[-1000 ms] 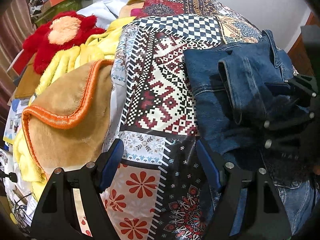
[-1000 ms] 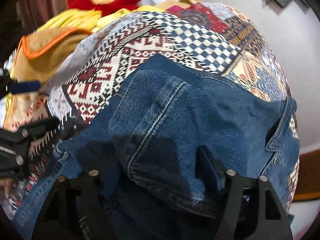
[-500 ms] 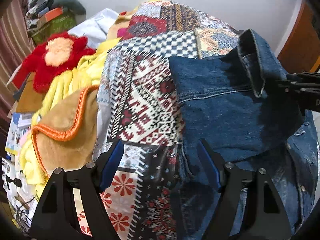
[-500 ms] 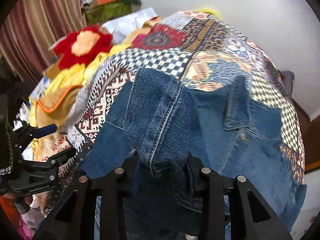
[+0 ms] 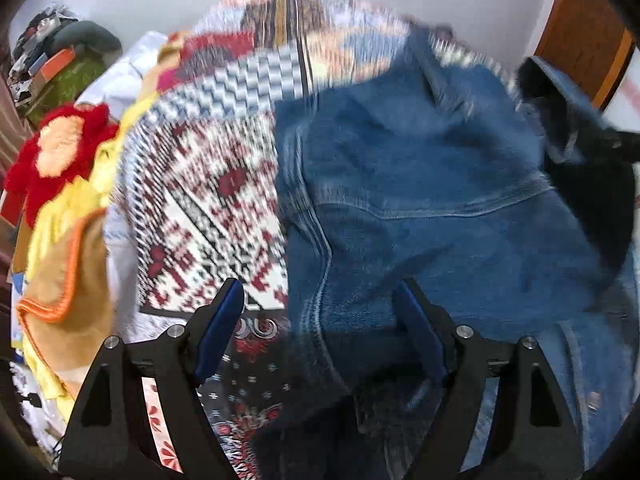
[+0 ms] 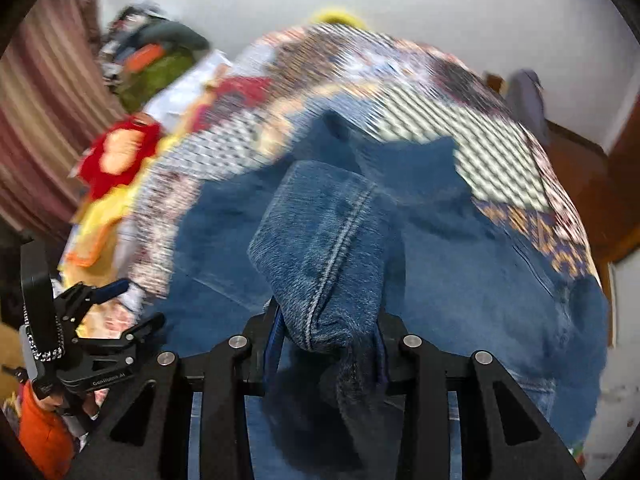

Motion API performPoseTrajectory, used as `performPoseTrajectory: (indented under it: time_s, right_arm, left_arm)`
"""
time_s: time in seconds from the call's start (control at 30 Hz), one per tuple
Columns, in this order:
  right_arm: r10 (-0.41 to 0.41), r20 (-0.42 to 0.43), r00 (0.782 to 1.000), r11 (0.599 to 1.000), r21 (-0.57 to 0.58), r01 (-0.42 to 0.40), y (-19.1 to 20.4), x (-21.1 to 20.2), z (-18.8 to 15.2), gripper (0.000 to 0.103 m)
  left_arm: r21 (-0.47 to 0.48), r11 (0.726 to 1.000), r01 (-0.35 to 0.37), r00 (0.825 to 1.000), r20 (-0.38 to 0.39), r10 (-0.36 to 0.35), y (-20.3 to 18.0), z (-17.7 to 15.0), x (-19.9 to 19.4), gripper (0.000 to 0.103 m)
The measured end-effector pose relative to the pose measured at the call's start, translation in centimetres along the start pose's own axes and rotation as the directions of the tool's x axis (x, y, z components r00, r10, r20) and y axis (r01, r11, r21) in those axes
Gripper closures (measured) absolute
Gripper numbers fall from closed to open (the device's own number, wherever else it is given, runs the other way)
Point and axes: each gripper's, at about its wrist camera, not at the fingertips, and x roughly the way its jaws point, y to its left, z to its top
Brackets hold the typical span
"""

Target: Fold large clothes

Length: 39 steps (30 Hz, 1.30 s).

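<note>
A blue denim jacket [image 5: 420, 200] lies spread on a patterned bedspread [image 5: 208, 200]. In the right wrist view, my right gripper [image 6: 328, 316] is shut on a bunched denim sleeve [image 6: 324, 232], which hangs lifted above the rest of the jacket [image 6: 480, 288]. My left gripper [image 5: 318, 292] hovers over the jacket's left edge, where denim meets bedspread. Its jaws are opening and the pads touch nothing. The left gripper [image 6: 108, 308] also shows at the lower left of the right wrist view. Both views are blurred by motion.
A tan blanket with orange trim [image 5: 60, 280], a yellow blanket [image 5: 80, 200] and a red plush [image 5: 60, 148] lie left of the bedspread. A heap of clutter [image 5: 60, 60] sits at the far left. Brown woodwork [image 5: 580, 28] stands at the right by a white wall. An orange sleeve [image 6: 36, 432] shows.
My right gripper closed on the denim sleeve, lifted it and carried it across the jacket. My left gripper slid right, from over the bedspread to the jacket's left edge.
</note>
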Motion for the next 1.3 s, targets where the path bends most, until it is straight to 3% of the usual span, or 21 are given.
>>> performPoseTrajectory:
  time_s: [0.13, 0.3, 0.4, 0.5, 0.6, 0.7, 0.8, 0.9, 1.07, 1.2, 1.3]
  right_arm:
    - [-0.036, -0.033, 0.999, 0.998, 0.06, 0.038, -3.3, 1.6, -1.2, 0.069]
    - [-0.078, 0.006, 0.997, 0.992, 0.1, 0.077, -7.2, 0.3, -2.3, 0.069]
    - [-0.114, 0.042, 0.993, 0.987, 0.119, 0.108, -9.3, -1.3, -2.9, 0.069]
    - [-0.097, 0.034, 0.995, 0.987, 0.128, 0.092, -10.8, -1.6, -3.9, 0.069]
    - [-0.202, 0.005, 0.979, 0.976, 0.087, 0.201, -11.6, -1.1, -5.2, 0.069]
    - [-0.148, -0.048, 0.988, 0.981, 0.118, 0.153, -13.3, -0.4, -6.6, 0.069]
    - [-0.25, -0.054, 0.967, 0.96, 0.115, 0.255, -15.0, -1.0, -7.3, 0.068]
    - [-0.289, -0.046, 0.956, 0.947, 0.133, 0.293, -17.0, -2.5, -7.8, 0.063]
    - [-0.407, -0.006, 0.913, 0.908, 0.104, 0.406, -18.3, -5.4, -8.0, 0.063]
    - [-0.374, 0.048, 0.926, 0.921, 0.137, 0.365, -18.5, -7.5, -7.2, 0.063]
    - [-0.328, 0.073, 0.942, 0.939, 0.13, 0.317, -17.3, -8.1, -6.4, 0.063]
  left_arm:
    - [-0.001, 1.0, -0.013, 1.0, -0.013, 0.013, -0.3, -0.5, 1.6, 0.018]
    - [0.015, 0.997, -0.081, 0.997, -0.005, 0.081, 1.0, -0.7, 1.7, 0.013]
    - [-0.018, 0.998, -0.055, 0.998, -0.011, 0.055, 2.2, -1.2, 2.0, 0.01]
    - [-0.08, 0.997, -0.018, 1.0, -0.02, 0.016, 3.4, -1.6, 2.3, 0.008]
    - [-0.116, 0.993, 0.008, 1.0, -0.027, -0.012, 4.0, -1.9, 2.7, 0.007]
    - [-0.111, 0.994, -0.006, 1.0, -0.03, 0.002, 3.8, -1.8, 3.0, 0.004]
    - [-0.094, 0.995, -0.021, 0.999, -0.031, 0.019, 3.5, -1.8, 3.0, 0.004]
    - [-0.082, 0.996, -0.032, 0.999, -0.03, 0.029, 3.3, -1.7, 2.9, 0.004]
    - [-0.061, 0.998, -0.033, 0.999, -0.038, 0.03, 3.3, -0.7, 2.0, 0.005]
    - [-0.05, 0.998, -0.027, 0.999, 0.026, 0.029, 3.7, 2.6, 0.3, 0.005]
    - [-0.058, 0.998, 0.02, 0.999, 0.028, -0.018, 4.2, 5.5, 1.2, 0.005]
